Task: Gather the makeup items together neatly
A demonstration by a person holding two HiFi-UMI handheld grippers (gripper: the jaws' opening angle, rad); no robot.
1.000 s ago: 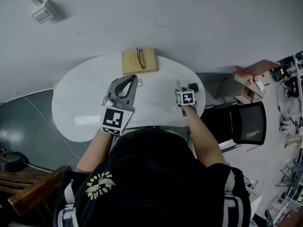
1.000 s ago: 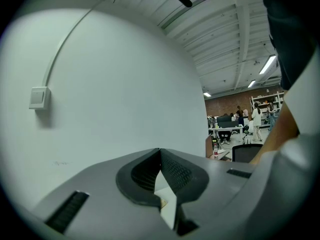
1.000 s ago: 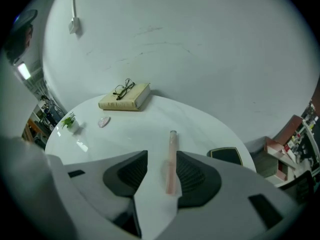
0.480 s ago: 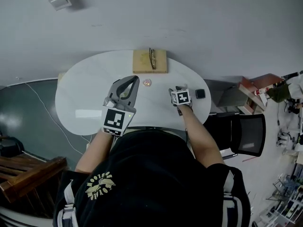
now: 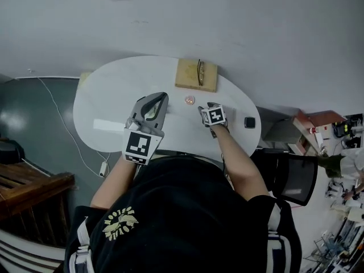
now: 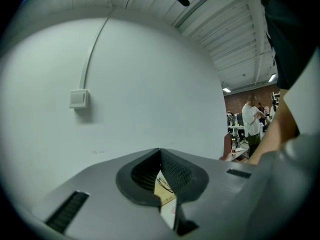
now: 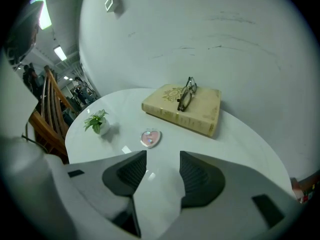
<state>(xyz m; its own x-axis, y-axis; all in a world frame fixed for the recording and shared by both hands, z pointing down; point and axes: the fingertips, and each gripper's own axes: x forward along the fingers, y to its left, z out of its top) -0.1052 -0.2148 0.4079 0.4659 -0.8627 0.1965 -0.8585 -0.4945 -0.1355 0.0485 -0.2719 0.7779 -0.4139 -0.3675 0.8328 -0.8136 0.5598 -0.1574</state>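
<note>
- Your right hand-held gripper (image 7: 163, 158) had just been spreading: jaws apart, nothing between them. The heart-shaped compact (image 7: 150, 138) lay just ahead of it.
- Your left hand-held gripper (image 6: 160, 153) was pressed together, empty.
- An off-centre pinch could have skidded the flat compact across the slick bench (image 7: 240, 144).

table (image 7: 125, 109): smooth, glossy white, shows reflections | book (image 7: 207, 111): matt tan cover, faint embossing | glasses (image 7: 186, 95): thin dark frame, looks like metal | compact (image 7: 150, 138): shiny pink, iridescent | right gripper (image 7: 163, 159): matt grey plastic | pads (image 7: 131, 173): dark, ribbed, matt | left gripper (image 6: 160, 152): same matt grey plastic | wall (image 7: 200, 34): matt white, scuffed
</note>
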